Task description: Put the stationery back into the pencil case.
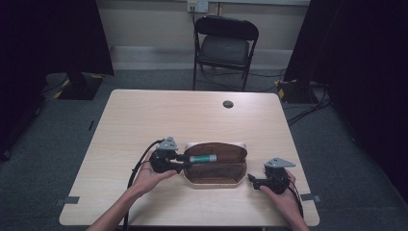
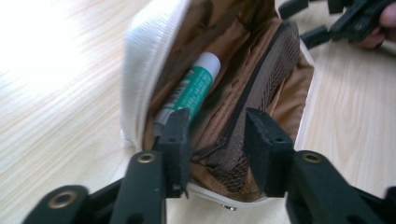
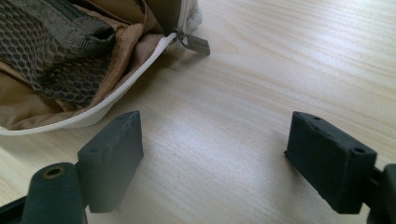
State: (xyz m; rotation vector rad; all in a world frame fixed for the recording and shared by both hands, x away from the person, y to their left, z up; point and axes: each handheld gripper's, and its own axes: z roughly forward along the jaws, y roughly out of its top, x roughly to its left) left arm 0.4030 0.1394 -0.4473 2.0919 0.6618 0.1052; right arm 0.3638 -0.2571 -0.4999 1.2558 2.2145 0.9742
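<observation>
Fingers of the left gripper are standing parted at the pouch's open end, gripping nothing, while the right gripper is waiting wide open over the table beside it. Lying unzipped mid-table, the soft fabric pouch is likely sagging if pinched; its rim looks the best hold. Inside, a green glue stick is resting beside a mesh pocket; light and smooth, it probably wants a mid-barrel grip.

a lab or studio set up for recording: a plain wooden table on grey carpet, black curtains on both sides, a folding chair by the wall, cables across the floor, tape marks.
</observation>
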